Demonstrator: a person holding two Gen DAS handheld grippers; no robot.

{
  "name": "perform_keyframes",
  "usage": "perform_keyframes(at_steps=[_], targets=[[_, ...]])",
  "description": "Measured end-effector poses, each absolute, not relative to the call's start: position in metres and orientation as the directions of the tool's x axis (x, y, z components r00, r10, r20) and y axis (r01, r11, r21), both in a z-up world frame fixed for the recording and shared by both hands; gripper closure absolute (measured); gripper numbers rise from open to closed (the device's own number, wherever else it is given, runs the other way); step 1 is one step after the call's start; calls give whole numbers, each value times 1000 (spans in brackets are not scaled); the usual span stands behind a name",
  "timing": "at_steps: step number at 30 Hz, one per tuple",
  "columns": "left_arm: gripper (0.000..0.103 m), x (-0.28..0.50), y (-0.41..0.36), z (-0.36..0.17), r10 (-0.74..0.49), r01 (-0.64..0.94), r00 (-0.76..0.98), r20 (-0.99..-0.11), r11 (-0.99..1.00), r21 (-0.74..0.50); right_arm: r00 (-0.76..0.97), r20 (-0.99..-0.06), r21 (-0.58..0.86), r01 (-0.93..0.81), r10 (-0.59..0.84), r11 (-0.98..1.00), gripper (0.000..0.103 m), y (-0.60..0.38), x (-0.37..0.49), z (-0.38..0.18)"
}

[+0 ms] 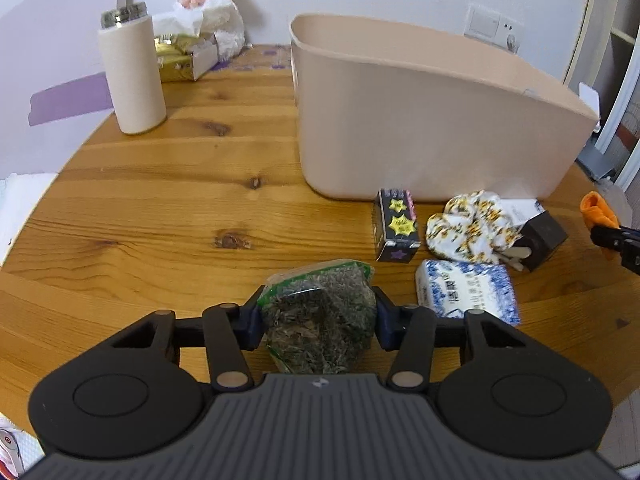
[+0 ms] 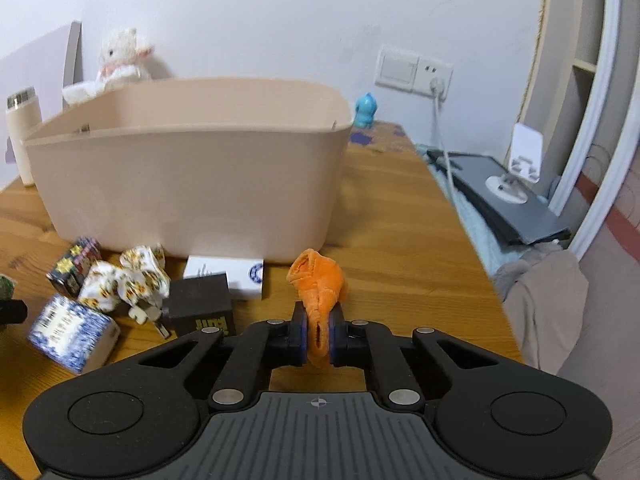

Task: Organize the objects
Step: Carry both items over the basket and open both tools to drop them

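Wooden table [image 1: 160, 184], seen from the left wrist view and read left to right. Far left: cream thermos [image 1: 132, 76], upright, well apart from the rest; behind it a gold box [image 1: 180, 58] and a plush lamb [image 1: 212, 8] against the wall. Centre near: left gripper [image 1: 318, 316], jaws part-way closed and pressing both sides of a clear bag of dried herbs [image 1: 320, 320], apparently raised just off the wood, though contact cannot be told. Centre far: beige plastic bin [image 1: 420, 128], interior hidden from this view; the small part visible from the right wrist view looks bare. Right of the bag, near the bin's front wall and not yet put away: black star-printed box [image 1: 396, 232], floral cloth [image 1: 472, 230], dark brown box [image 1: 544, 240] with a white card box [image 2: 226, 276] behind it, blue-and-white tissue pack [image 1: 468, 292]. Far right: right gripper [image 2: 318, 338], jaws nearly closed, pinching a crumpled orange cloth [image 2: 320, 284], held in front of the bin's right end, below rim height.

Judged early in the task: two items gripped, neither over the bin yet, five loose items left on the table.
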State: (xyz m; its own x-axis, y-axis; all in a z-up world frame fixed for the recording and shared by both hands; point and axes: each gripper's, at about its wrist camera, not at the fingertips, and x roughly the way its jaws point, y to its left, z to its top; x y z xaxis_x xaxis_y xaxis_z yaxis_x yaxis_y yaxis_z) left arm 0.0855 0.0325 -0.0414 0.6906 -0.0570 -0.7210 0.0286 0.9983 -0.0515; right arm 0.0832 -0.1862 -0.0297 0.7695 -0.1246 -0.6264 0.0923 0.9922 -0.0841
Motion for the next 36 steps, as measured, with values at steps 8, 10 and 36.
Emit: perform_keyframes(at_steps=[8,10,36], targets=[[50,68,33,17,-57,48,796,-602,998,-31,844,-524,-78,92,-119,993,94,-184,65,19],[50,69,32,30,-53,51,817,-575,999,-20,861,-496,-82,88,-117,993,94,-181,65,30],[49,205,-30,39,12,60,840,-542,992,115,885,-455,-85,62,-94,994,94,-162,173,56]])
